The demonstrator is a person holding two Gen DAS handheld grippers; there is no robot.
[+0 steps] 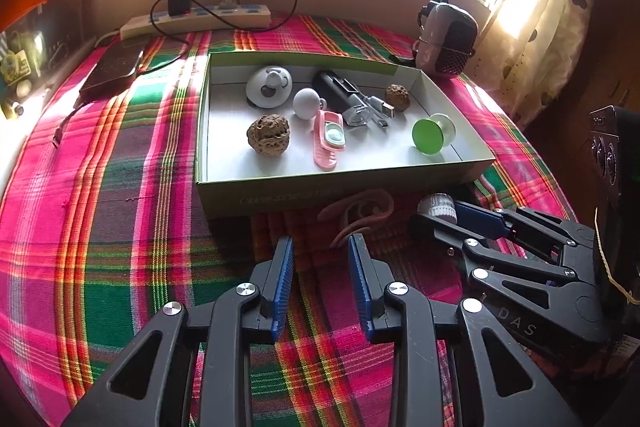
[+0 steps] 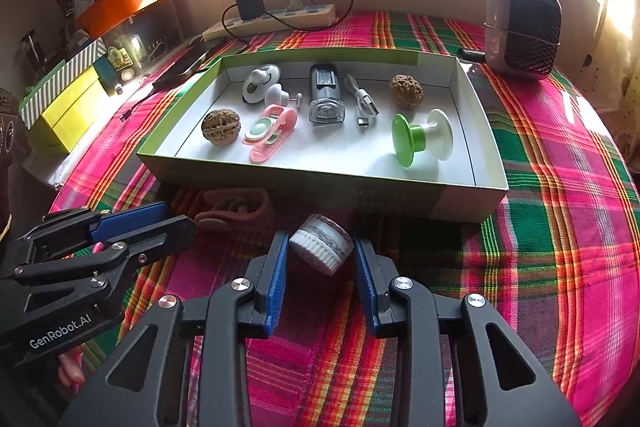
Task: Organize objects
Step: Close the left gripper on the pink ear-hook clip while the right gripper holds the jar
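Objects already lay in the shallow box [image 2: 472, 151]: walnut [image 2: 221, 127], pink clip [image 2: 272, 133], clear torch [image 2: 325, 95], green spool [image 2: 416, 137]. On the plaid cloth [image 2: 560, 227] before it, the left gripper [image 1: 320, 259] hung with fingers apart and bare; the right gripper [image 2: 320, 255] pinched a small ribbed-lid jar [image 2: 322, 249], tilted.
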